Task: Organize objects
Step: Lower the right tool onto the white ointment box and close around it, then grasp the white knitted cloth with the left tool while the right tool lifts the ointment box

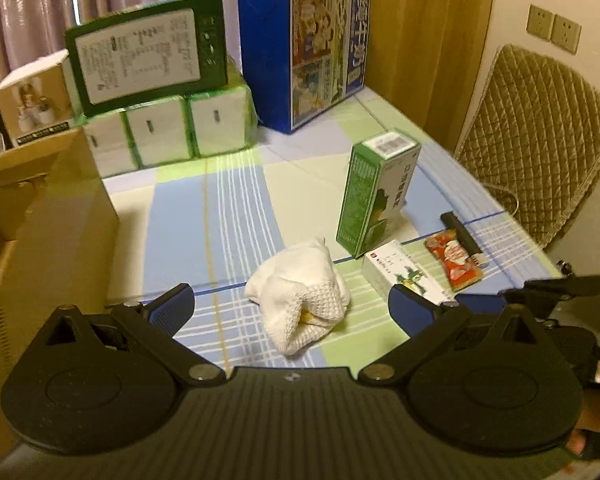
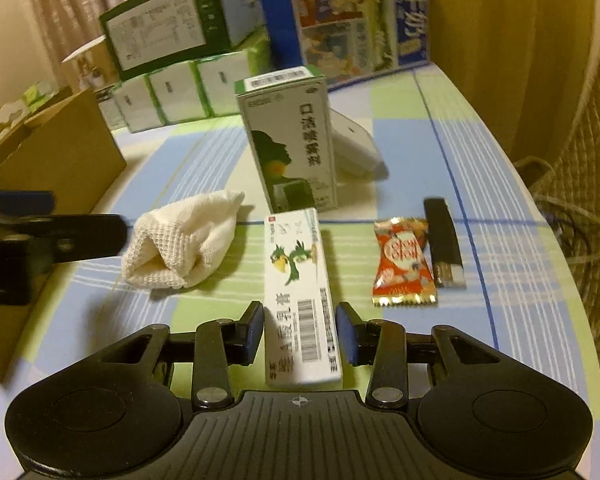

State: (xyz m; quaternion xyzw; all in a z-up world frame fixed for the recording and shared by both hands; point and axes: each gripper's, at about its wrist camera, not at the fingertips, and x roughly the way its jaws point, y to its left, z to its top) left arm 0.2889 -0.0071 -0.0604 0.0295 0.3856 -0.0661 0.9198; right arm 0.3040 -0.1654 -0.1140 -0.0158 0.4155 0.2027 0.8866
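Left wrist view: desk [image 1: 236, 216] under a checked blue, green and white cloth fills the middle. Cardboard box [image 1: 48, 216] at left edge, open top. Blue carton [image 1: 300, 56] upper centre, green carton [image 1: 148, 52] upper left lying on a pack of tissue packs [image 1: 168, 128]. Quilted chair back [image 1: 540, 136] at right. Upright green box [image 1: 376, 192] right of centre. White waffle cloth [image 1: 300, 300] bunched in lower centre, between the fingers of the left tool [image 1: 292, 312], jaws wide, not touching it. Right of it, flat white bird box [image 1: 396, 268], red snack packet [image 1: 456, 260], black lighter [image 1: 460, 236].

Right wrist view: right tool [image 2: 300, 332] at bottom centre, jaws narrow, one on each side of the near end of the flat white bird box [image 2: 300, 292]; contact not clear, small gap on the right pad side. Cloth [image 2: 180, 244] left of it, snack packet [image 2: 404, 260] and lighter [image 2: 444, 244] to the right, green box [image 2: 288, 140] standing behind, a white object [image 2: 356, 148] leaning behind that.
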